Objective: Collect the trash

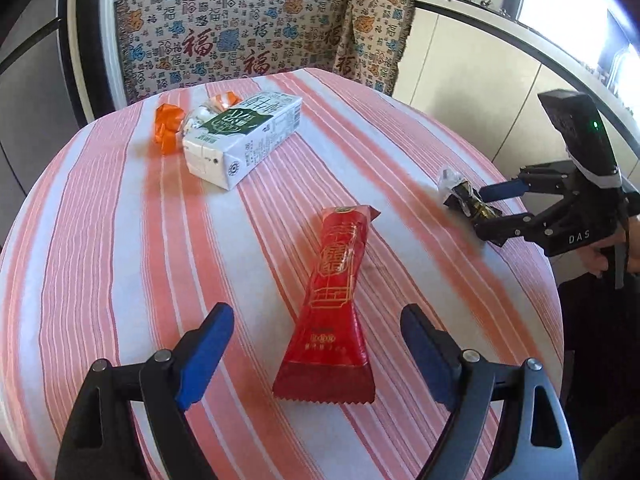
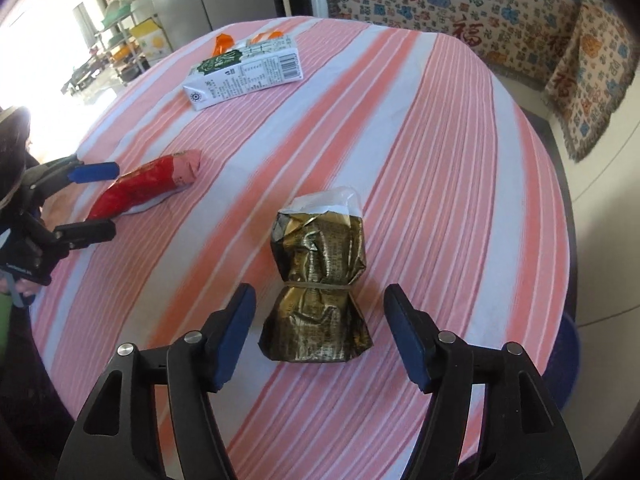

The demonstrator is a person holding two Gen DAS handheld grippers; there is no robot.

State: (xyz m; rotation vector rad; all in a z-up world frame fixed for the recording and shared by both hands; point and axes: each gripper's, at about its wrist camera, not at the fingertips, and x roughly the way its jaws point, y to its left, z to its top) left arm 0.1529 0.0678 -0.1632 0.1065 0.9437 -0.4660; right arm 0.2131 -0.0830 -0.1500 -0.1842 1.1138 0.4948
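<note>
A red snack wrapper lies on the pink striped tablecloth, its near end between the fingers of my open left gripper. It also shows in the right wrist view, with the left gripper open around its end. A crumpled gold wrapper tied with a band lies between the fingers of my open right gripper. In the left wrist view the right gripper straddles that gold wrapper at the table's right edge.
A white and green milk carton lies at the far side of the table, with an orange wrapper and a clear bag behind it. The carton shows in the right wrist view too. A patterned cloth hangs behind the table.
</note>
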